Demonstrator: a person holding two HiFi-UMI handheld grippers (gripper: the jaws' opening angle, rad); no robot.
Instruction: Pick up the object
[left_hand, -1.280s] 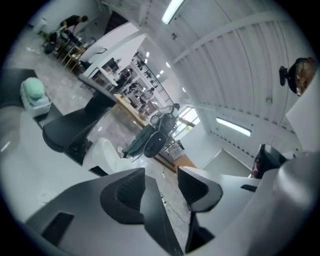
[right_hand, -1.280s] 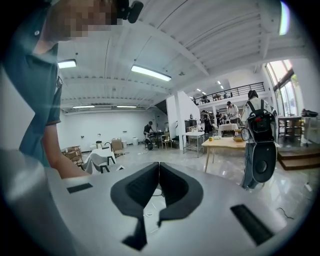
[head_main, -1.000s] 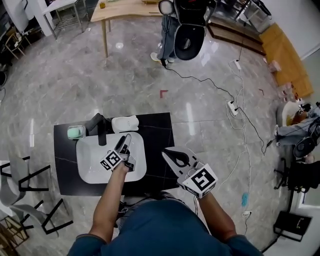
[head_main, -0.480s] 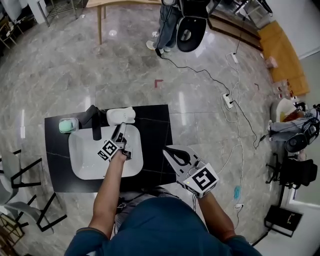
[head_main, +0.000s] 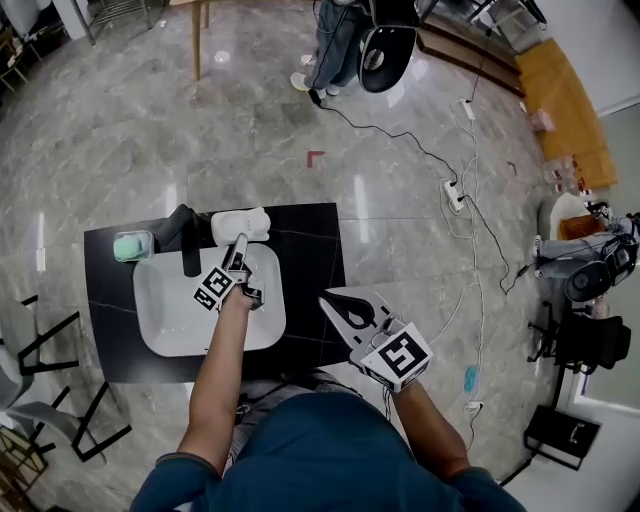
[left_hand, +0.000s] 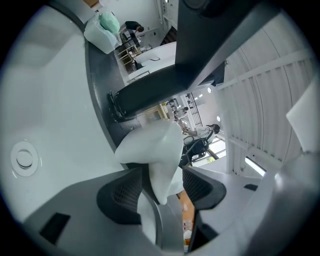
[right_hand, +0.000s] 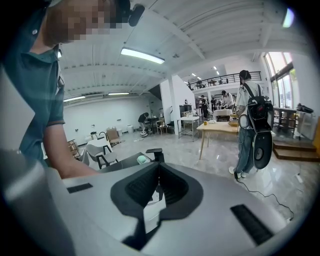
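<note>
A white rounded object (head_main: 240, 223) lies on the black table (head_main: 310, 270) at the back rim of a white basin (head_main: 160, 310). My left gripper (head_main: 238, 250) reaches over the basin to it. In the left gripper view the object's (left_hand: 155, 150) lower end sits between the pads, and the left gripper (left_hand: 162, 190) is open, its jaws apart on either side. My right gripper (head_main: 343, 305) hovers off the table's right front corner. In its own view the right gripper (right_hand: 157, 187) is shut with nothing in it.
A black faucet (head_main: 187, 240) and a green soap dish (head_main: 131, 246) stand behind the basin at the left. Chairs (head_main: 40, 340) sit left of the table. Cables and a power strip (head_main: 452, 197) cross the floor to the right. A person (head_main: 345, 40) stands far ahead.
My left gripper has moved forward across the basin until its tips reach the white object. The right gripper has barely shifted.
</note>
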